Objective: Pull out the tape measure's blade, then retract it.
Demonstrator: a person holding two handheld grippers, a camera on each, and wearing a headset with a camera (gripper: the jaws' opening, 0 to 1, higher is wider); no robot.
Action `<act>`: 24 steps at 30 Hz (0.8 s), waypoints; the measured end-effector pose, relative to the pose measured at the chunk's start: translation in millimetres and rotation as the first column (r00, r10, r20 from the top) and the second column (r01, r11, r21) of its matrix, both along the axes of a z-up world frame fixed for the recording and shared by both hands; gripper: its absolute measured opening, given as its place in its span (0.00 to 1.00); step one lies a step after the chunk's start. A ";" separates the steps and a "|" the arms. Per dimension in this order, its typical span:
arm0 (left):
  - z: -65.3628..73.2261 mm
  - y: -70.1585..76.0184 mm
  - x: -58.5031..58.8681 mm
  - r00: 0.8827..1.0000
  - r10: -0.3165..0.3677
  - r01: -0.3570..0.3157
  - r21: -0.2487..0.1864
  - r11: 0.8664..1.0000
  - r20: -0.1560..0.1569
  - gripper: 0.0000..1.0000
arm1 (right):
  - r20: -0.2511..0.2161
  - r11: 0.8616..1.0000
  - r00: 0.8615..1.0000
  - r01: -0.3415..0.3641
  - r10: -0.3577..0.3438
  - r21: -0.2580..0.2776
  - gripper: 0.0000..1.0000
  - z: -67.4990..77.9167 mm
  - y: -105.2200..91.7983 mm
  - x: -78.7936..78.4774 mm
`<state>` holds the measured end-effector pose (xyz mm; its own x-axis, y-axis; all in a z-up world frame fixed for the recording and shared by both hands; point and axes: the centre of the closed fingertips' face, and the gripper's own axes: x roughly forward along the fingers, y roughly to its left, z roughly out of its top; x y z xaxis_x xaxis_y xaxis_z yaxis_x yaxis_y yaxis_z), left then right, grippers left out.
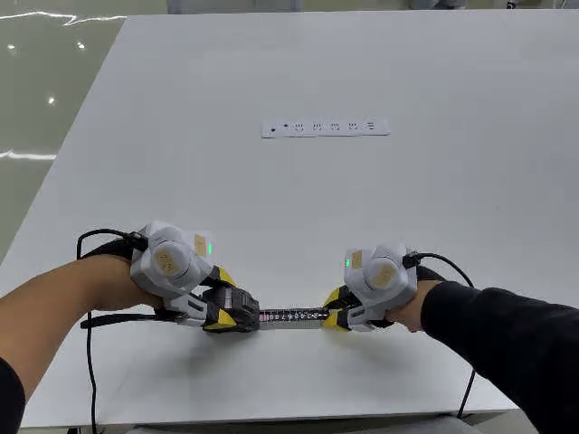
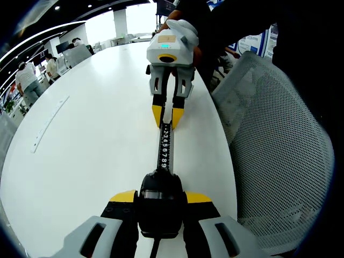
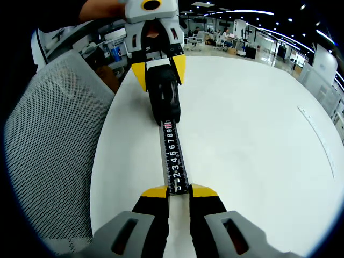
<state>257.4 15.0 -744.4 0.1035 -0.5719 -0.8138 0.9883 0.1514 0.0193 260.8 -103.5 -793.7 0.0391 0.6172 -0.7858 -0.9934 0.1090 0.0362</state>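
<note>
A black tape measure case [image 1: 237, 310] lies near the white table's front edge, and my left gripper [image 1: 222, 306] is shut on it. In the left gripper view the case [image 2: 160, 207] sits between the yellow-tipped fingers [image 2: 122, 196]. A short length of dark blade [image 1: 292, 315] with white numbers runs right from the case. My right gripper [image 1: 333, 315] is shut on the blade's end. In the right gripper view the blade [image 3: 173, 158] stretches from my right gripper [image 3: 177, 191] to the case [image 3: 163, 97]. The left gripper view has the right gripper [image 2: 167, 115] at the blade's far end.
A white power strip [image 1: 325, 127] lies flat at the table's middle, far from the grippers. A grey mesh chair back [image 2: 274, 145] stands just off the table's front edge [image 1: 271, 411]. Black cables [image 1: 90, 344] trail from both grippers.
</note>
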 end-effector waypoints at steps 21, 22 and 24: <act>-0.1 -0.4 0.0 1.000 0.002 -0.002 -0.002 1.000 0.000 0.28 | -0.008 1.000 1.000 0.023 -0.023 -0.004 0.09 0.0 -10.8 -0.6; -0.1 -0.3 0.0 1.000 0.003 -0.003 -0.002 1.000 0.000 0.28 | -0.008 1.000 1.000 0.023 -0.023 -0.005 0.09 0.1 -11.0 -0.6; -0.1 0.1 0.1 1.000 0.004 -0.004 -0.002 1.000 0.001 0.28 | -0.007 1.000 1.000 0.024 -0.024 -0.005 0.09 0.1 -11.6 -0.3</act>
